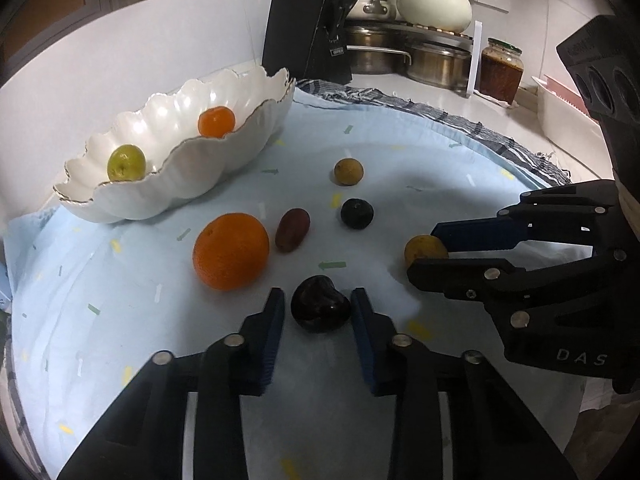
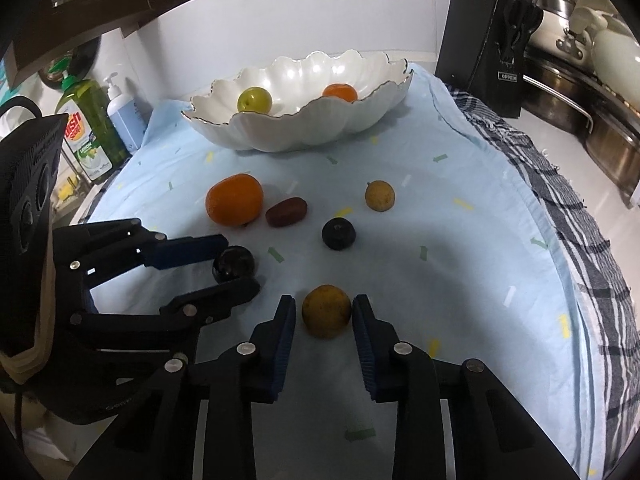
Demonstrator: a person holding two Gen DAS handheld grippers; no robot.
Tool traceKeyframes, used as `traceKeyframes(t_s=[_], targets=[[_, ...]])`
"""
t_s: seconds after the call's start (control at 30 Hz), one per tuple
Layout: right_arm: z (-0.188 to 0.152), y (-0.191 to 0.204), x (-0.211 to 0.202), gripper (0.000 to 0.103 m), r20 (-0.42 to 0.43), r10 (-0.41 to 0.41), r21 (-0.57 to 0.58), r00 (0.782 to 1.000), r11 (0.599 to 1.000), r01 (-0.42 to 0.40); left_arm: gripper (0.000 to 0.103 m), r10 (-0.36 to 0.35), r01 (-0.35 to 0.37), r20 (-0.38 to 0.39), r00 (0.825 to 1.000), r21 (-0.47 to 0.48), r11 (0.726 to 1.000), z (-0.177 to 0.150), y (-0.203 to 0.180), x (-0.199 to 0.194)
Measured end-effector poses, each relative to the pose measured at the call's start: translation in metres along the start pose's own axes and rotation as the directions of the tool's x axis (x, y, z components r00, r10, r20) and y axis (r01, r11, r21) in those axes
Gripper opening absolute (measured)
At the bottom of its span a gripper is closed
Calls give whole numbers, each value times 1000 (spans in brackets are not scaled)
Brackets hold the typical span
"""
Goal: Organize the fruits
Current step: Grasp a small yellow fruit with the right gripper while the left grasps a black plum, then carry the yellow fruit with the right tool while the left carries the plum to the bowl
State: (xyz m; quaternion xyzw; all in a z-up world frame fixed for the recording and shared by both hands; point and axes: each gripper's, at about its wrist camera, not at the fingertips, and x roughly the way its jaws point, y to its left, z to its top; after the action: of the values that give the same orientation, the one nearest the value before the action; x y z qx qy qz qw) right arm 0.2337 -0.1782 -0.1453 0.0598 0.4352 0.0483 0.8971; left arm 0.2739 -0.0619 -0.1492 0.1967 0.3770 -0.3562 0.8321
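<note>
The glossy, dark red, heart-shaped fruit [image 1: 320,305] looks small, light and smooth-skinned, so it will probably slip or roll if pinched off-centre; the safest hold is across its widest part, with gentle pressure so the skin does not bruise. The dull yellow-orange round fruit [image 2: 326,311] seems firmer and rougher, likely easy to hold across its middle.

Both lie on the pale blue confetti-print cloth [image 1: 400,184] that covers the bench, toward its near edge. The dark red fruit sits between the blue pads of the left tongs [image 1: 318,306], whose jaws stand open around it; the right pad is at its skin, the left shows a small gap. The yellow-orange fruit sits between the pads of the right tongs [image 2: 324,312], also open, its right side just at the pad, a gap on the left. Neither fruit looks lifted.

The scalloped white gold-rimmed bowl [image 1: 248,128] stands at the far left of the cloth, well apart from both tongs.
</note>
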Motion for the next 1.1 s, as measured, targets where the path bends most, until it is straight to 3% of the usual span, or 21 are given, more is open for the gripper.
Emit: traceKeyframes(t_s=[0.47, 1.1], targets=[[1, -4, -6, 27, 8, 22, 9, 1000, 1000, -23, 29, 5, -3, 12, 1000, -93, 996, 3, 2, -11], [26, 6, -49, 27, 125, 70, -60, 990, 996, -63, 29, 127, -99, 110, 986, -233, 968, 15, 10, -62]])
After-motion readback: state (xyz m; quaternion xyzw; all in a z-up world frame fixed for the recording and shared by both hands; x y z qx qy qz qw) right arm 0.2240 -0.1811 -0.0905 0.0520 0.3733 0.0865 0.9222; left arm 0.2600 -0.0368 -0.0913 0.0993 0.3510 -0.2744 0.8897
